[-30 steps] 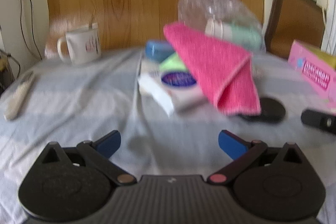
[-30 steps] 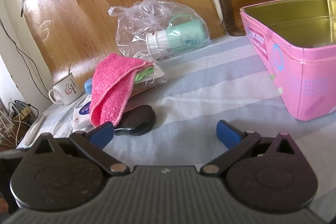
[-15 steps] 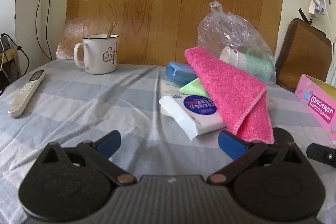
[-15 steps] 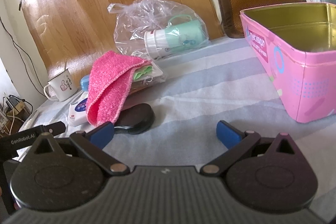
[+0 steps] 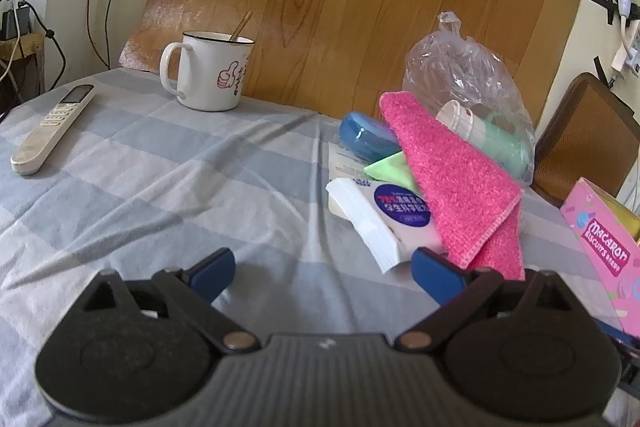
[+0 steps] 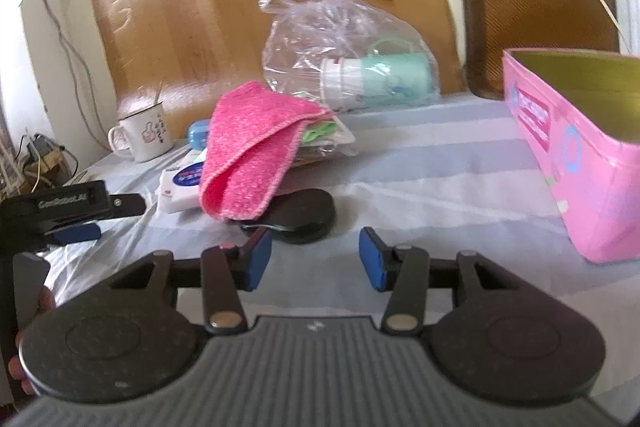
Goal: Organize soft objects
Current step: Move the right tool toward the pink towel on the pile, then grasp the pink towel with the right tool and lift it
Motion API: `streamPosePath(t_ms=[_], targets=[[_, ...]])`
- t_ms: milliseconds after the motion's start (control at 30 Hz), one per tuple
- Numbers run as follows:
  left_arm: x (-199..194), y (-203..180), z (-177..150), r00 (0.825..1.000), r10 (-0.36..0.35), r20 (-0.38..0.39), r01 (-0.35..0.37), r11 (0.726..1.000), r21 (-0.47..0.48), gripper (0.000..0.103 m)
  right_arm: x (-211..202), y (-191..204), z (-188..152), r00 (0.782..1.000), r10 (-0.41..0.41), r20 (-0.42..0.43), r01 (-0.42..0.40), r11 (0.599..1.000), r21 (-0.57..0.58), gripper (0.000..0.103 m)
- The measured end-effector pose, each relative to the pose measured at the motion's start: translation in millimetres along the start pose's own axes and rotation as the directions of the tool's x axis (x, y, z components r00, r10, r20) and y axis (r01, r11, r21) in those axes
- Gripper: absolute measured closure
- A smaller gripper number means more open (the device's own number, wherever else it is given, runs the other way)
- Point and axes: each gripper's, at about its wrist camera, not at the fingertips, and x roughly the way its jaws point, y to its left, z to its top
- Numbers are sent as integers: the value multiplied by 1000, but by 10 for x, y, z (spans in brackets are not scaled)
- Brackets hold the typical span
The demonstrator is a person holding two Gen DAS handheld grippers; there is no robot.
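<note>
Centrally, a folded pink cloth [image 5: 452, 183] is shown draped over a small pile of things on the table [image 5: 160, 187], which is covered with a blue-and-white checked cloth. Under the cloth a white tissue pack [image 5: 384, 223], a green packet [image 5: 390, 167] and a blue case [image 5: 366, 137] are partly covered; its lower end rests on a flat black object [image 6: 300, 213]. Behind the pile, against the wooden board at the table's far edge, a clear plastic bag [image 5: 468, 75] holding a mint-green bottle [image 6: 376, 77] is seen.

Left gripper [image 5: 322, 269] — its jaws are spread wide, having just been closed a little, with only bare tablecloth between them; the right-hand pad lies just beside the tissue pack and the cloth's lower end, and contact cannot be judged. Right gripper [image 6: 316, 259] — its jaws have just been closing and are shown half-way apart, with nothing between them; the black object lies just beyond the tips.

Toward the table's right edge an open pink tin [image 6: 580, 155] is set, well apart from the cloth. Near the far left corner a white mug [image 5: 208, 75] with a stick in it is placed, and a remote control [image 5: 52, 127] lies toward the left edge.
</note>
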Motion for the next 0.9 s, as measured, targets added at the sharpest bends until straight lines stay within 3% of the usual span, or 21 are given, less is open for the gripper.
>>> streamPosePath(t_ms=[233,300,400,467,500,533,567,600,767,900], targets=[[-44,-21,-9,1000,-15,26,14,1000,8,4,203,206,181,999,40,-24,-43,990,-136,50],[-48,-16,-11,999,-16,28,16,1000,3,4,307,192,279,997,67,-37,-71,992,-101,50],[-57,-9,-7,999,-19,39,19,1000,-1,4,505,126,436,993,107,-47,-107,994,15,37],[-70,-25,-8,998,-18,52,18,1000,4,4,664,95,507,988,140,-63,-134,987,90,37],[-78,-36,-9,998,-17,58,17,1000,9,4,725,104,521,985,153,-76,-144,984,105,41],[-82,-44,-10,998,-18,61,17,1000,14,4,776,123,529,981,169,-94,-159,981,111,69],[-87,-46,-9,998,-20,63,19,1000,15,4,809,153,524,975,191,-117,-178,977,115,89],[-92,-43,-8,998,-21,65,21,1000,13,4,799,164,518,973,199,-120,-184,975,122,94],[-96,9,4,997,-30,70,31,999,-18,4,309,276,400,969,247,-18,-247,969,12,95],[-109,56,8,997,-43,71,46,998,-43,2,-107,251,150,943,328,-53,-331,940,-78,95]])
